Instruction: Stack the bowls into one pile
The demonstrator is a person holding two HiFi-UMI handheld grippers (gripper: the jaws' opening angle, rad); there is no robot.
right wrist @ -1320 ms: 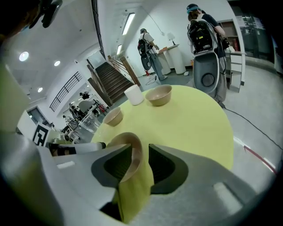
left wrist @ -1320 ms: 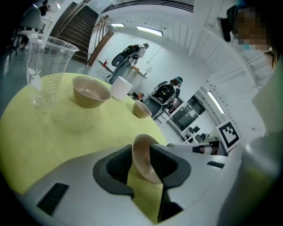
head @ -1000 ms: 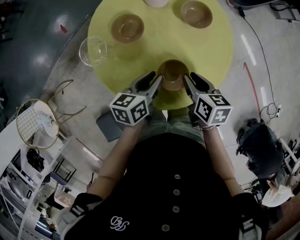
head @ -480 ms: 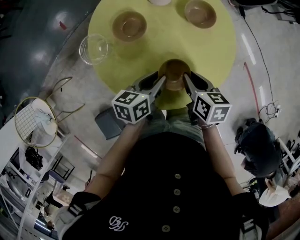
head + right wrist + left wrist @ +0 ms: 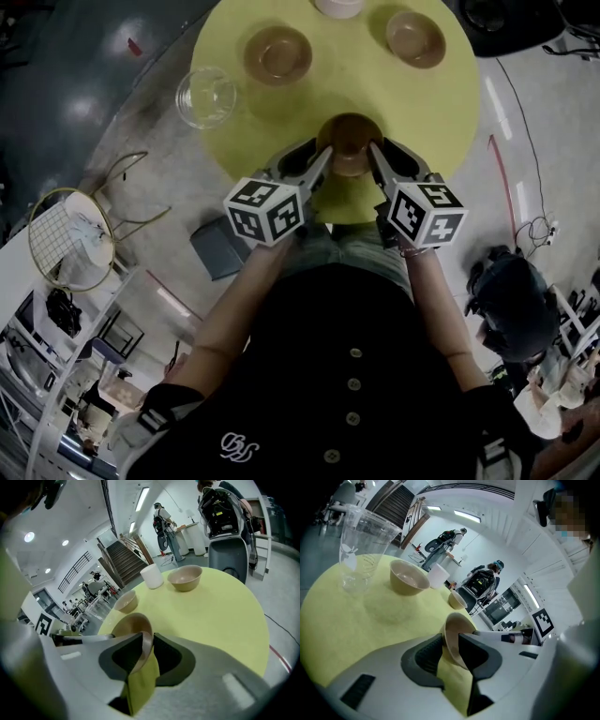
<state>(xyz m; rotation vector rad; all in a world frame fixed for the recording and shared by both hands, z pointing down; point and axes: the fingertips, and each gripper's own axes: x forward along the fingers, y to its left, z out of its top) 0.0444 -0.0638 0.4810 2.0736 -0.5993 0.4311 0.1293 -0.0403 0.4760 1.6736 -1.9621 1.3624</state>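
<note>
Now: both tools pinch one brown bowl at the near edge

Seen from the head view, the brown bowl (image 5: 350, 139) is at the near edge of the round yellow surface (image 5: 441, 103), just ahead of the person's body. The left tool (image 5: 322, 157) grips its rim on the left side and the right tool (image 5: 374, 156) grips the rim on the opposite side, so the bowl lies between the two. Each tool's own view shows the thin rim caught between its dark pads, one pad inside the bowl and one outside, both pressed on the wall. Whether the bowl's base touches the surface cannot be told.

Farther across the surface, a second bowl (image 5: 277, 54) stands upright to the left and a third bowl (image 5: 415, 37) upright to the right. They are well apart from each other and from the held one. A white cup (image 5: 337, 6) stands at the far edge between those two, partly cut off by the frame. A clear cup (image 5: 206, 96) stands at the left edge of the surface, near the second bowl and apart from it
</note>
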